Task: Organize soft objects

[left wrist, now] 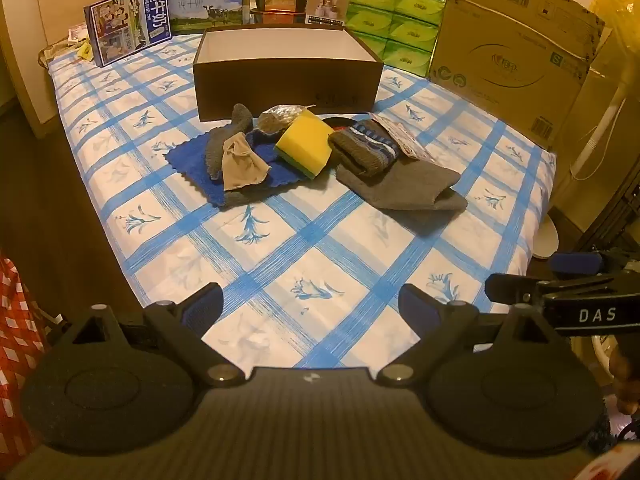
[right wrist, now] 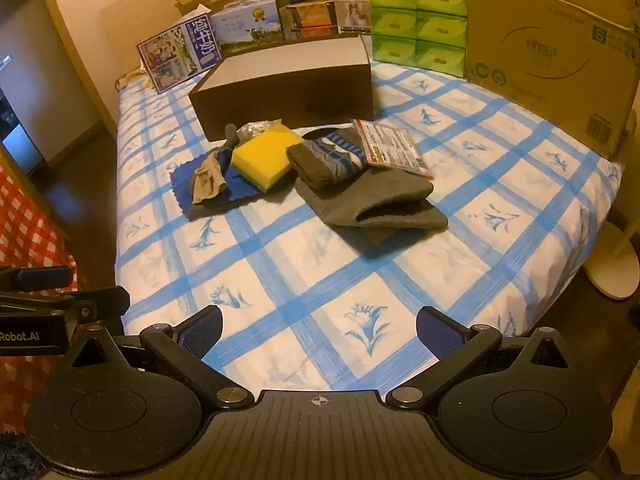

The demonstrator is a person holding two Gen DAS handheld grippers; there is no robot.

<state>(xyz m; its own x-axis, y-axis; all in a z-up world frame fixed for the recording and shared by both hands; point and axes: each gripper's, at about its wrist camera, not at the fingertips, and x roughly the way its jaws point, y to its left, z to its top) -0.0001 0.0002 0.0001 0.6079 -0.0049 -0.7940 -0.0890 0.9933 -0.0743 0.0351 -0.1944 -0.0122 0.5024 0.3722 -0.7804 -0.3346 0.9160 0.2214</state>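
Soft items lie in a pile on the blue-checked bedsheet [left wrist: 304, 248]: a yellow sponge [left wrist: 306, 146], a blue cloth [left wrist: 192, 164] with a beige stocking [left wrist: 240, 164] and a grey sock [left wrist: 236, 120] on it, a striped knit sock [left wrist: 366, 148] and a folded grey cloth [left wrist: 408, 188]. Behind them stands an open dark box [left wrist: 286, 68] with a white inside. My left gripper [left wrist: 310, 304] hovers open over the near edge of the bed, far from the pile. My right gripper [right wrist: 320, 330] is also open and holds nothing, with the sponge [right wrist: 262, 156] and grey cloth [right wrist: 380, 200] well ahead.
Milk cartons [left wrist: 128, 24], green tissue packs [left wrist: 392, 28] and a large cardboard box [left wrist: 516, 52] line the far and right sides of the bed. A printed packet [right wrist: 390, 148] lies by the striped sock. A white fan base [right wrist: 612, 272] stands on the floor at right.
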